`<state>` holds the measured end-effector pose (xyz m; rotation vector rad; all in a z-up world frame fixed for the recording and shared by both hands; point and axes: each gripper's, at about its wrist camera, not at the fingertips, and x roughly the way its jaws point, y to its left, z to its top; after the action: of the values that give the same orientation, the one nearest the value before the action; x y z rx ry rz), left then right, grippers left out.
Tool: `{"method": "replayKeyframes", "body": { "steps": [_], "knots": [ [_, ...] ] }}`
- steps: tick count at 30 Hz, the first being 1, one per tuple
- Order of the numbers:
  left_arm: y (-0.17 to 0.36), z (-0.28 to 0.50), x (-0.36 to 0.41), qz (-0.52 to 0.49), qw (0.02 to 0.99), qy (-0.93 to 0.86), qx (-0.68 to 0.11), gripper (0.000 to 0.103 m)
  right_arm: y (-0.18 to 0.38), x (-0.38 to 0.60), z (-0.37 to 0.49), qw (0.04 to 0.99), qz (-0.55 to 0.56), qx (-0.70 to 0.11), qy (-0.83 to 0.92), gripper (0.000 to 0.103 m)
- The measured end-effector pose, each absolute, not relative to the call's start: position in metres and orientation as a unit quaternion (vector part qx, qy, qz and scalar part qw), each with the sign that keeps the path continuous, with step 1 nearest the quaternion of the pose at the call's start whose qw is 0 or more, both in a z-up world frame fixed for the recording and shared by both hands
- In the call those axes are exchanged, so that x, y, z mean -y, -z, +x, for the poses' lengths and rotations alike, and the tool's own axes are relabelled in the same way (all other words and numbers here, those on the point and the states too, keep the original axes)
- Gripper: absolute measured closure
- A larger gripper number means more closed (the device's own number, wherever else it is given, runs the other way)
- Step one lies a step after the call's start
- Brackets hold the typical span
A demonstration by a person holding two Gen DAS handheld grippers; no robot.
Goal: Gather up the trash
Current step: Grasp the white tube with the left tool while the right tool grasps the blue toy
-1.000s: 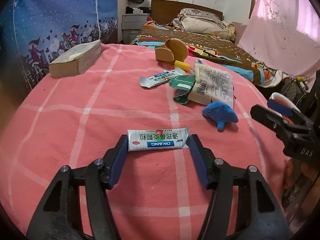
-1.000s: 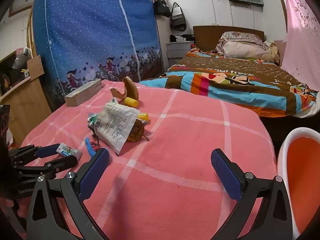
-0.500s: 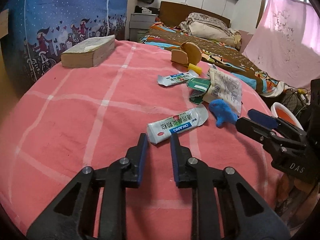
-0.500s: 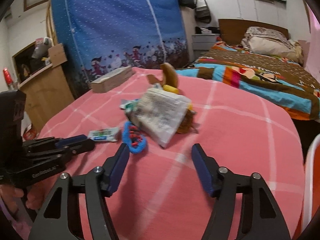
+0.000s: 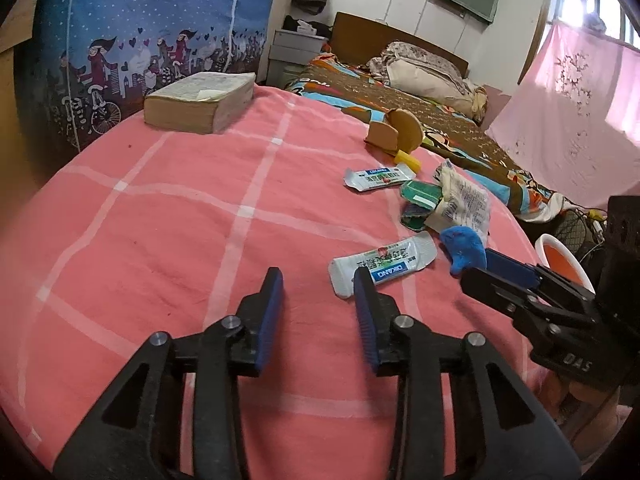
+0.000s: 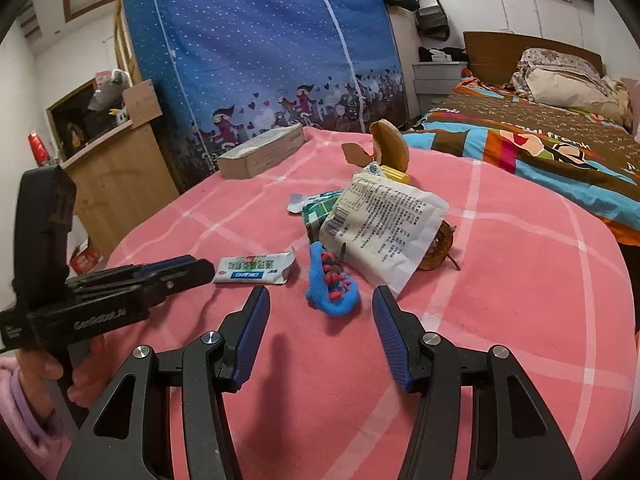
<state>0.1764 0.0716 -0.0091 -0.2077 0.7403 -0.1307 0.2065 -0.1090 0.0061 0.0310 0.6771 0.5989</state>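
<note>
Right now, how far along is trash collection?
Nothing looks collected. Both claws, left and right, are open and empty. The DIKANG sachet, second sachet, white packet and blue scrap all lie on the pink cloth.

Bare pink cloth toward the book; wrapper clutter crowding the right.

Black plastic gripper frames carry ribbed blue pads and silver screws.
</note>
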Motion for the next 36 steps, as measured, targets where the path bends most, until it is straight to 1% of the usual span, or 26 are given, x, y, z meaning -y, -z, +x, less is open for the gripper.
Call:
{"method": "replayKeyframes", "body": {
  "steps": [1,2,3,4,6,7,9,11,14,17,18,19,21,23,30,32,36],
  "knots": [
    [0.008,0.178,-0.070,-0.095,0.925,0.067,-0.361,0.061,-0.005,0.108,0.208,0.900,0.013,-0.328,-0.285,0.057],
    [0.008,0.179,-0.067,-0.089,0.926,0.071,-0.361,0.060,-0.005,0.106,0.210,0.902,0.011,-0.329,-0.279,0.067],
    [0.007,0.180,-0.066,-0.084,0.926,0.074,-0.360,0.057,-0.005,0.107,0.212,0.903,0.011,-0.330,-0.274,0.075],
    [0.006,0.182,-0.064,-0.077,0.926,0.079,-0.360,0.055,-0.004,0.108,0.213,0.904,0.014,-0.331,-0.271,0.079],
    [0.004,0.184,-0.060,-0.067,0.927,0.088,-0.360,0.048,-0.004,0.113,0.213,0.903,0.020,-0.331,-0.274,0.081],
    [0.004,0.184,-0.058,-0.062,0.927,0.093,-0.359,0.046,-0.005,0.115,0.211,0.904,0.017,-0.329,-0.273,0.081],
    [0.003,0.184,-0.052,-0.049,0.927,0.103,-0.358,0.039,-0.006,0.119,0.206,0.907,0.007,-0.324,-0.268,0.082],
    [0.004,0.185,-0.043,-0.024,0.927,0.107,-0.359,0.035,-0.008,0.125,0.200,0.910,-0.002,-0.320,-0.263,0.082],
    [0.008,0.191,-0.028,0.021,0.921,0.101,-0.375,0.035,-0.009,0.138,0.194,0.913,0.001,-0.317,-0.256,0.082],
    [0.008,0.192,-0.020,0.047,0.921,0.099,-0.374,0.038,-0.007,0.149,0.190,0.915,0.004,-0.316,-0.251,0.082],
    [0.008,0.192,-0.018,0.053,0.921,0.103,-0.373,0.043,-0.007,0.152,0.190,0.914,0.010,-0.317,-0.252,0.082],
    [0.009,0.191,-0.017,0.057,0.920,0.108,-0.373,0.046,-0.007,0.155,0.189,0.914,0.014,-0.318,-0.253,0.082],
    [0.009,0.189,-0.013,0.066,0.919,0.119,-0.370,0.059,-0.006,0.158,0.187,0.914,0.015,-0.320,-0.250,0.082],
    [0.009,0.185,-0.009,0.080,0.919,0.126,-0.366,0.065,-0.006,0.161,0.187,0.914,0.018,-0.320,-0.249,0.082],
    [0.009,0.179,-0.001,0.101,0.921,0.120,-0.358,0.071,-0.002,0.169,0.185,0.915,0.026,-0.320,-0.244,0.083],
    [0.009,0.177,0.000,0.094,0.922,0.120,-0.357,0.071,-0.001,0.170,0.183,0.916,0.025,-0.316,-0.244,0.086],
    [0.008,0.169,-0.003,0.059,0.924,0.123,-0.356,0.072,0.000,0.169,0.179,0.921,0.018,-0.304,-0.243,0.088]
  ]
}}
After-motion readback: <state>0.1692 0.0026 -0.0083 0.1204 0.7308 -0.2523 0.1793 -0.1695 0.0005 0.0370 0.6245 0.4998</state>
